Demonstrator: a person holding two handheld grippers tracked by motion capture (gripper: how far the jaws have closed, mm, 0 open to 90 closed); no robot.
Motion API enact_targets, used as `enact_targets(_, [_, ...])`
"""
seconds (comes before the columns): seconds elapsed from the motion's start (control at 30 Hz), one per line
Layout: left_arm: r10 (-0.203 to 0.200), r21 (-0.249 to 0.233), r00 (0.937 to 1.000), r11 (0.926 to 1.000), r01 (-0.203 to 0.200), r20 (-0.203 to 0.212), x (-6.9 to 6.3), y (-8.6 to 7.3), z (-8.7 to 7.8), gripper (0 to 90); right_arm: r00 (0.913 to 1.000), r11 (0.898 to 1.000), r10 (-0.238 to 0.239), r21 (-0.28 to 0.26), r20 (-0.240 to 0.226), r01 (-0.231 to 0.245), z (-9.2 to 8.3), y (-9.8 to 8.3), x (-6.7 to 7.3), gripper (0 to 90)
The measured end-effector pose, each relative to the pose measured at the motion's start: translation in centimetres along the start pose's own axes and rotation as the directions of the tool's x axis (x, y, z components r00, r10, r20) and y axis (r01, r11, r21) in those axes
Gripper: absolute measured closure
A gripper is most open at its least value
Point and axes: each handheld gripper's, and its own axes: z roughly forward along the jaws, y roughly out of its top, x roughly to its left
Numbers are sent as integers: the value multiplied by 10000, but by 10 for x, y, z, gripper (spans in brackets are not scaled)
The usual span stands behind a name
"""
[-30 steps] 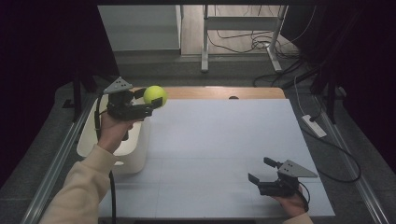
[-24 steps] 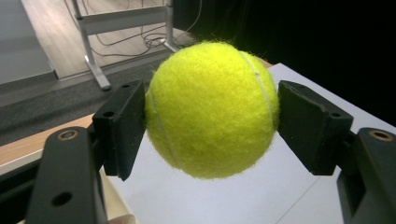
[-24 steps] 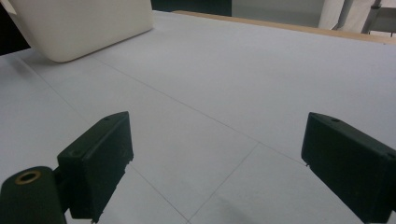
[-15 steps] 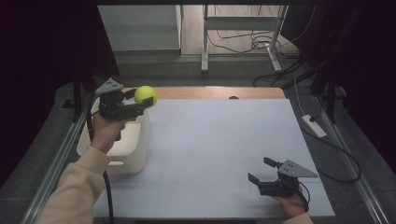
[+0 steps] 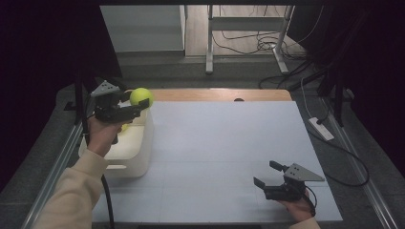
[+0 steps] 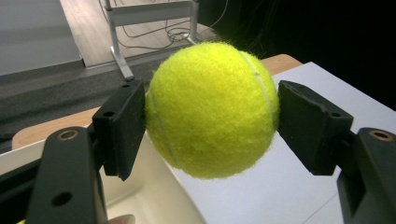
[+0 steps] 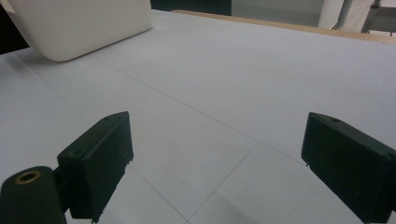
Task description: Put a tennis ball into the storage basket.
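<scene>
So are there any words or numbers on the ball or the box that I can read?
None can be read: the tennis ball shows only plain yellow fuzz and a white seam, and the white bin, the left gripper and the table carry no writing.

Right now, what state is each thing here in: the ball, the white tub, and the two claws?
Tennis ball: gripped on both sides, held in the air above the tub's far corner.
Left claw: shut on the tennis ball.
White tub: upright at the table's left edge, open on top, something yellow inside.
Right claw: open, holding nothing, low over the white table.
</scene>
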Motion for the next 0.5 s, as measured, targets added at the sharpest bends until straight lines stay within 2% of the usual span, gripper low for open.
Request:
enact_targets(0.37, [-197, 22, 9989, 9998, 198, -418, 12, -3, -2, 277, 10000, 10000, -10, 24, -9, 10, 0, 0, 0, 91])
enact_targets(0.5, [-379, 50, 9975, 9993, 382, -595, 20, -5, -2, 277, 10000, 10000, -22, 36, -10, 22, 0, 0, 0, 91])
